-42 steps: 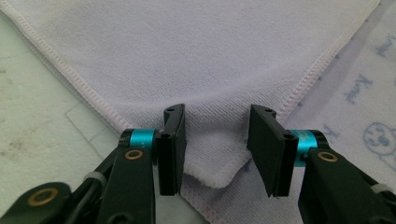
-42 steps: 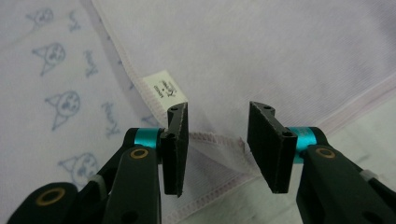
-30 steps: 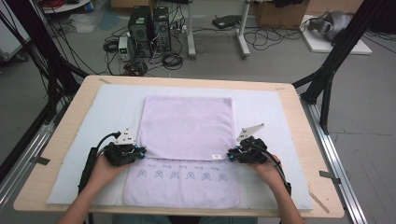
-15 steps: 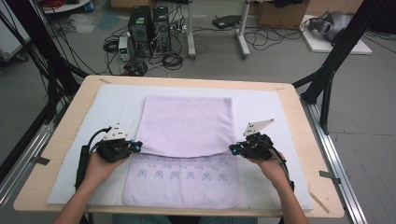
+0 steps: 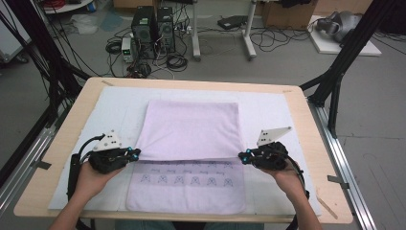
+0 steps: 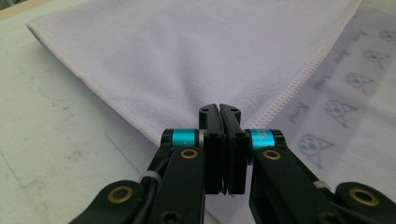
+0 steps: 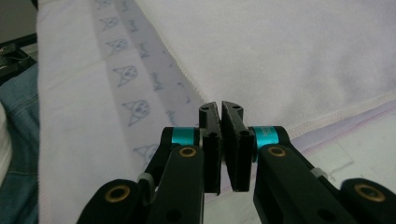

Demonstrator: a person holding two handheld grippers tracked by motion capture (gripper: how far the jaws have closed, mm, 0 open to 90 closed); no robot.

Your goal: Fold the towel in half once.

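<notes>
A lilac towel (image 5: 191, 129) lies on the white mat, one layer doubled over another. A band of printed cat faces (image 5: 186, 179) shows on the lower layer near me. My left gripper (image 5: 135, 154) is shut on the upper layer's near left corner, and the hemmed corner (image 6: 187, 56) runs into the closed jaws (image 6: 219, 109). My right gripper (image 5: 242, 157) is shut on the near right corner, with cloth (image 7: 289, 56) pinched between the jaws (image 7: 220, 107). The edge between them hangs taut, slightly off the lower layer.
The white mat (image 5: 119, 105) covers a wooden table (image 5: 297, 91) with bare margins on both sides of the towel. Black frame posts (image 5: 344, 62) stand at the far corners. Computers and cables (image 5: 153, 33) lie on the floor beyond. Jeans (image 7: 18, 140) show below the near edge.
Both grippers have risen with the towel's corners, lifting the upper layer's near edge off the lower layer. The left hand has drifted slightly outward.
</notes>
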